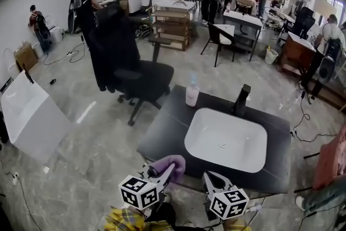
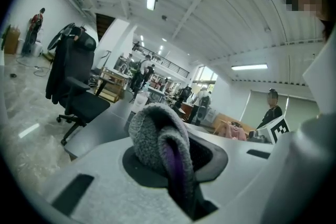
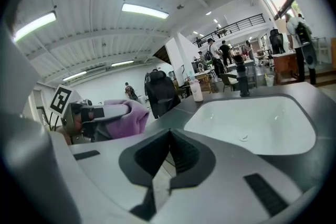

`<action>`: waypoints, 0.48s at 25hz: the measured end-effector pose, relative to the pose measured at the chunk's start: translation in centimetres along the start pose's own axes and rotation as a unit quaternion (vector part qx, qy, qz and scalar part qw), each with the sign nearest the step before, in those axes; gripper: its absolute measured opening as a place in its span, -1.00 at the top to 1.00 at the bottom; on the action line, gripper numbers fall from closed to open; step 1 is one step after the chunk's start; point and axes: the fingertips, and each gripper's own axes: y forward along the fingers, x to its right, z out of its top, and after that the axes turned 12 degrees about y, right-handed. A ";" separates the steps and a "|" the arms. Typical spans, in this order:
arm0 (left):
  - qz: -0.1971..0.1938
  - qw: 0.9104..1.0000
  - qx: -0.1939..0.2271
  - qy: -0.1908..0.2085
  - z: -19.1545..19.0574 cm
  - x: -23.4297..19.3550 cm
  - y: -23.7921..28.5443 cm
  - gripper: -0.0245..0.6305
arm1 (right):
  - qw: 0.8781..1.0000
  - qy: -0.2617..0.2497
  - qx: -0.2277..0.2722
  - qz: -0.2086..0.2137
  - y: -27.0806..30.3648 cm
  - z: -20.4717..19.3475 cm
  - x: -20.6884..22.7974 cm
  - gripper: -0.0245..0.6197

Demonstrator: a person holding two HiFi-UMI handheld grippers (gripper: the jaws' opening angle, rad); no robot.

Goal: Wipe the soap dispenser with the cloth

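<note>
Two handheld grippers sit at the bottom of the head view, both aimed up the frame toward a dark countertop (image 1: pixel 167 127) with a white basin (image 1: pixel 205 132) sunk into it. The left gripper (image 1: pixel 162 173), lower centre-left, has its jaws clamped on a purple cloth (image 1: pixel 172 162). In its own view the fuzzy fabric bulges out from between the jaws in a folded loop and fills the middle of the picture. The bunched cloth sits over the near edge of the countertop, just left of the basin's near corner. The right gripper (image 1: pixel 208 177), just beside the left one toward the lower right, has its jaws pressed together with nothing between them. Its own view shows the two ribbed pads meeting at a point in front of the basin.

The soap dispenser (image 1: pixel 192 93), a pale pink bottle with a light pump top, stands upright near the far left corner of the countertop, above the centre of the head view. It is beyond the basin's far left corner and left of a black faucet (image 1: pixel 241 99). It lies well apart from both grippers and from the cloth, with much of the countertop between them. A black office chair (image 1: pixel 140 81) stands on the floor behind the countertop, to the upper left of the dispenser.
</note>
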 end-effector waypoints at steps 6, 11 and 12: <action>-0.020 1.000 -0.005 0.006 1.9 -4.6 3.2 0.75 | 1.000 -0.001 0.006 -0.017 4.5 2.5 0.1 0.91; -0.029 1.000 -0.009 0.006 2.8 -8.0 4.6 0.75 | 1.000 0.001 0.007 -0.022 8.0 3.9 -0.6 0.91; -0.029 1.000 -0.010 0.006 3.0 -8.9 4.8 0.75 | 1.000 0.001 0.007 -0.021 8.7 4.1 -0.8 0.91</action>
